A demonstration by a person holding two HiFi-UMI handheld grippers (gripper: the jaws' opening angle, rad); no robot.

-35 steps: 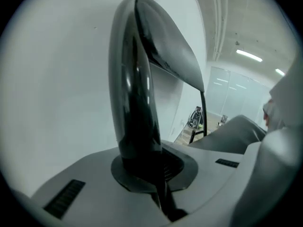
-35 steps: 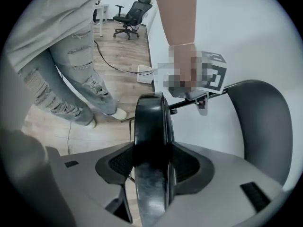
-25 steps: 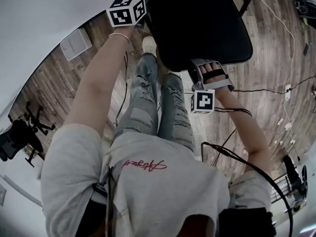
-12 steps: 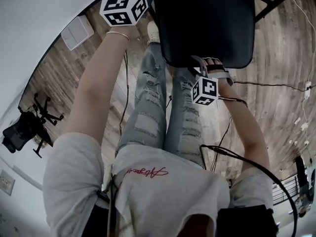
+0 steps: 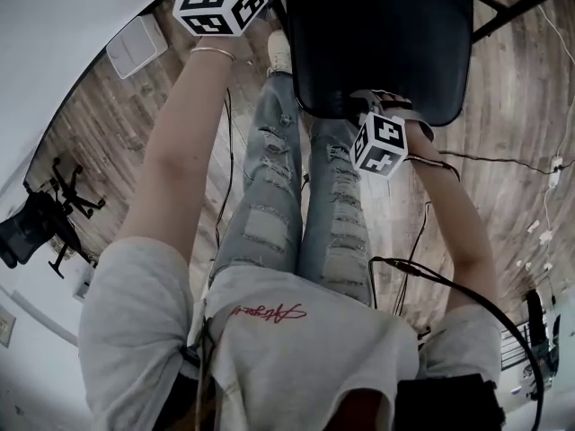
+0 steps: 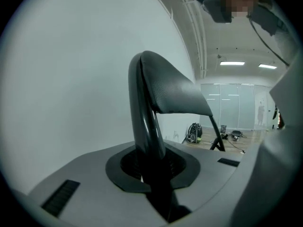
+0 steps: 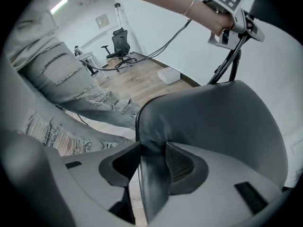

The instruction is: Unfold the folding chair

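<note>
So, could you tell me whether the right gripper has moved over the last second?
Yes: the right gripper moved from just off the seat's near edge onto it; its closing jaws pinch that edge.

Folding chair (image 5: 377,34): 1. Grippers: 2 — left gripper (image 6: 151,167), right gripper (image 7: 152,163), its jaws closing with the folding chair's seat between them. Marker cubes: 2, left cube (image 5: 220,3), right cube (image 5: 382,145). Person (image 5: 269,330): 1 — bracelet (image 5: 213,53) 1, shoe (image 5: 279,54) in sight 1. Office chair (image 5: 27,230): 1. White box (image 5: 137,46) on floor: 1. Ceiling lights (image 6: 232,63) lit: 2.
</note>
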